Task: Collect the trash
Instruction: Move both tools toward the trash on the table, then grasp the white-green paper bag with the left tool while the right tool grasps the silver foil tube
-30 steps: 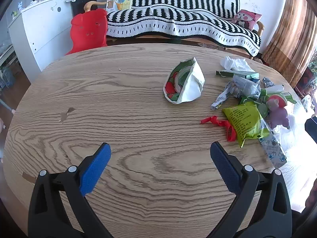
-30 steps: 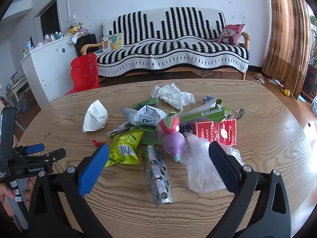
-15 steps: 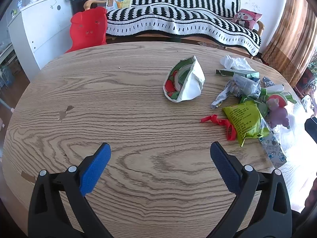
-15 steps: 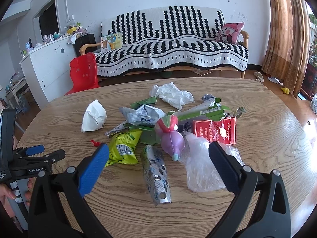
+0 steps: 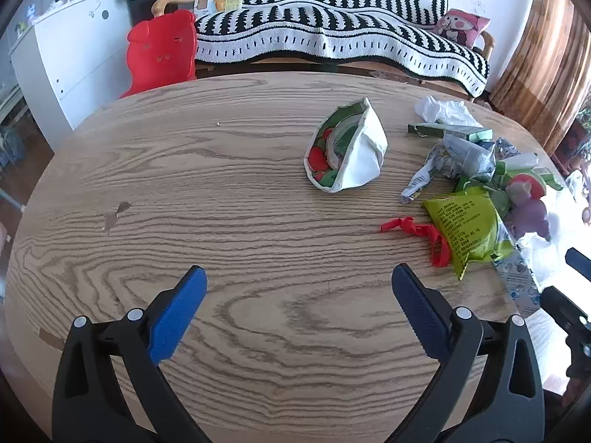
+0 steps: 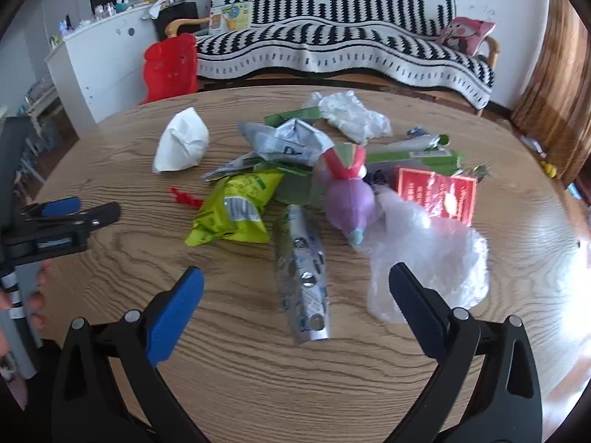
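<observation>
A heap of trash lies on the oval wooden table [image 6: 369, 369]. Closest to my open right gripper [image 6: 295, 288] is a crushed silver wrapper [image 6: 303, 277], its near end between the blue pads. A clear plastic bag [image 6: 428, 254] lies by the right pad, a lime snack bag [image 6: 236, 206] to the left, a purple toy [image 6: 351, 199] and a red box [image 6: 436, 195] behind. My left gripper [image 5: 297, 288] is open over bare wood; the lime snack bag [image 5: 465, 225], a red strip [image 5: 417, 232] and a folded white wrapper [image 5: 351, 151] lie ahead to its right.
A striped sofa [image 6: 332, 44], a red plastic chair [image 6: 170, 66] and a white cabinet [image 6: 99, 66] stand beyond the table. Brown curtains [image 6: 554, 92] hang at the right. A hand holds the left gripper [image 6: 55, 217] at the right wrist view's left edge.
The right gripper has moved forward and down toward the trash heap, so the silver wrapper sits closer between its pads. The left gripper has barely shifted.
</observation>
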A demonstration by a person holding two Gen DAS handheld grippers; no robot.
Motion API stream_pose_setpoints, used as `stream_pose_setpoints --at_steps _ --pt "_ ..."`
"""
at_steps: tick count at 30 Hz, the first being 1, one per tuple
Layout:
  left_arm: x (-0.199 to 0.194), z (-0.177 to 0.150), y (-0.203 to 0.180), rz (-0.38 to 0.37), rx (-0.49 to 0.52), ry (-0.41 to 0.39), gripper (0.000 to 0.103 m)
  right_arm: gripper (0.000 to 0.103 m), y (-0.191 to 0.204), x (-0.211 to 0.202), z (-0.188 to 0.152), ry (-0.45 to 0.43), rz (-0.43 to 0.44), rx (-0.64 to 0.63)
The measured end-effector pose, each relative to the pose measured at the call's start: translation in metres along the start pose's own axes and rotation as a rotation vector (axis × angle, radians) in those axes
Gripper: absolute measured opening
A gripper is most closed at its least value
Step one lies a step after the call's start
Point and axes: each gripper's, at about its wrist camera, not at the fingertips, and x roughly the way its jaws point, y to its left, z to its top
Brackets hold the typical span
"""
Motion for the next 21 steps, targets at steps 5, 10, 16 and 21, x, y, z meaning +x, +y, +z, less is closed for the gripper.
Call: stream_pose_setpoints --at_steps 5,10,16,21 --pt "0.001 0.005 -0.005 -0.03 -0.03 0.005 0.098 0.094 -0.008 0.0 0.0 0.002 0.094 0.046" --pt "0.0 0.012 -0.014 -0.051 -0.027 -0.019 0.098 0.091 -0.011 0.005 0.003 0.009 0.071 0.028" --pt "0.01 0.019 -0.017 -0.065 -0.052 0.011 0.098 0.091 -0.017 0.012 0.004 0.007 0.065 0.021" --pt "0.014 0.035 -0.024 -0.021 -0.022 -0.018 0.098 0.091 -0.028 0.015 0.005 0.004 0.082 0.04"
